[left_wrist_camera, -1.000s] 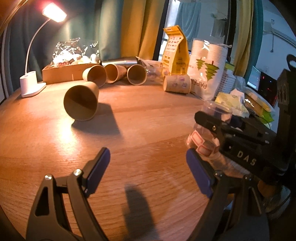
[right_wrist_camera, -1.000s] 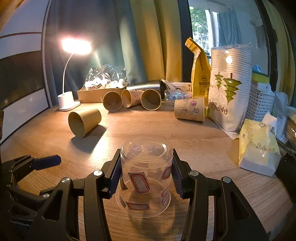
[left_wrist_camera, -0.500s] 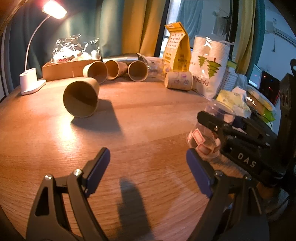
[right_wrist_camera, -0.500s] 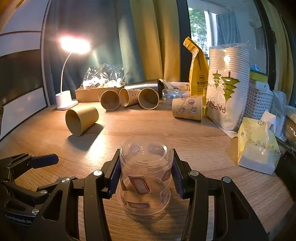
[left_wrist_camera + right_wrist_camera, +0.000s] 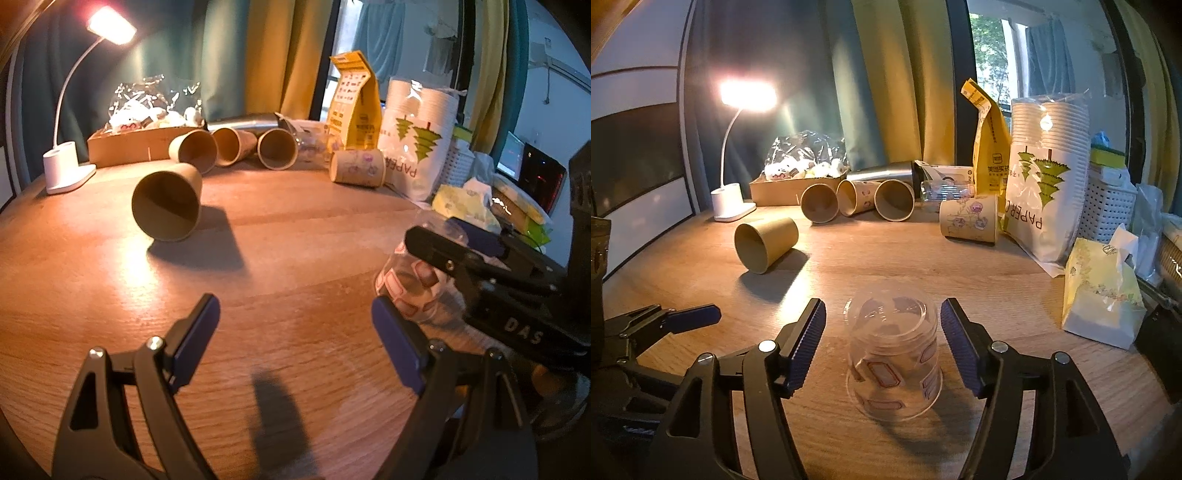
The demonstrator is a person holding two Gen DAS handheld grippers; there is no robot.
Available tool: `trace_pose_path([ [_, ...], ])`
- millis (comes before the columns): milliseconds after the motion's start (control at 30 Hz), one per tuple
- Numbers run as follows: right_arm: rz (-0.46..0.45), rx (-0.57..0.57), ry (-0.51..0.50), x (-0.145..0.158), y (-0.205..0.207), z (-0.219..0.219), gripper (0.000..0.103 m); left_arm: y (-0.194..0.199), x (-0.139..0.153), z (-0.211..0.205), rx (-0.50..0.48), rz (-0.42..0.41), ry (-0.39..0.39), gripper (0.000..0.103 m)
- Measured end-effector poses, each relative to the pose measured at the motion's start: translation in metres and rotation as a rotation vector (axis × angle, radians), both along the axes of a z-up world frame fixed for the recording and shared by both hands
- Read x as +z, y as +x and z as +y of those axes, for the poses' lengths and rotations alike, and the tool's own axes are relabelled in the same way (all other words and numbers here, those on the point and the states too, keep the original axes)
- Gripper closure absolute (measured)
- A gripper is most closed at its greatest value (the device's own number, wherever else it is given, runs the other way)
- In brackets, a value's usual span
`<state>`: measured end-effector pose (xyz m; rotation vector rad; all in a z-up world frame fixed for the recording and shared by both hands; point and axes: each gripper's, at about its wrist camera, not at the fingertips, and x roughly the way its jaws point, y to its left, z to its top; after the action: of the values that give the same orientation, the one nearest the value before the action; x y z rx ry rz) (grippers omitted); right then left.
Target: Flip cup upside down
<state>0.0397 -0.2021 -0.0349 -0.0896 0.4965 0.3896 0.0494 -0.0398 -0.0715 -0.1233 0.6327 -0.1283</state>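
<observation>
warm glare from desk lamp (image 5: 748, 96) — long shadows, daylit window (image 5: 991, 62), fisheye-bent edges

Clear cup (image 5: 894, 354), seemingly red-outlined labels

- Clear cup (image 5: 894, 354) stands upside down on the table (image 5: 997, 280), near centre.
- Paper cup (image 5: 764, 243) lies far left of it.
- Lamp (image 5: 733, 199) stands farther left.

From my left wrist view, the right gripper (image 5: 439, 243) covers most of the clear plastic cup (image 5: 410, 291); I cannot see its rim there. Beyond the fingers, print on the yellow pouch (image 5: 356, 101) is too small for me to read. Behind the paper cups (image 5: 855, 197), the steel tumbler (image 5: 882, 172) is half hidden, and the white basket (image 5: 1110, 206) disappears behind the cup sleeve bag (image 5: 1047, 184).
</observation>
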Motion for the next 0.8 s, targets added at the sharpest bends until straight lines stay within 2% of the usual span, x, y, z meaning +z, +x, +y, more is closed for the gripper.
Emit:
trace_pose_path([
  [467,0.027,0.004,0.006,0.015,-0.033,-0.006,0.035,-0.012,0.011,-0.004,-0.006,-0.024,0.015,0.017],
  [800,0.036,-0.02,0.009,0.018,-0.038,-0.012,0.035,-0.026,0.019,-0.001,0.023,-0.055,0.002,0.017],
])
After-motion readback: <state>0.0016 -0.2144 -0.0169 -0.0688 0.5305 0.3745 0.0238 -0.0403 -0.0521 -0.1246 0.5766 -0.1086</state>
